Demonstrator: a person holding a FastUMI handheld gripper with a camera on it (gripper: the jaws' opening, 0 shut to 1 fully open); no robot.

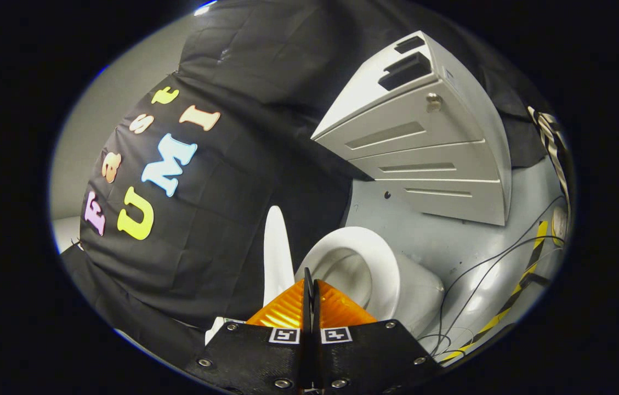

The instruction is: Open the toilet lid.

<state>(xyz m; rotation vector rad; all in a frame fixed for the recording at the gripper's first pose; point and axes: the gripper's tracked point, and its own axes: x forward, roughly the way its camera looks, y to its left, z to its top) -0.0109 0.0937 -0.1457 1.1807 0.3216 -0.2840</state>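
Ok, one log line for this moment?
lid: up, against cloth wall | seat: down | fingers: closed together, holding nothing, near lid | bowl: beyond fingers

Toilet bowl and raised toilet lid: glossy, smooth white ceramic or plastic. Drawer cabinet: matt grey, with a metal lock. Booth wall: matt creased cloth. Floor: smooth, faintly shiny grey.
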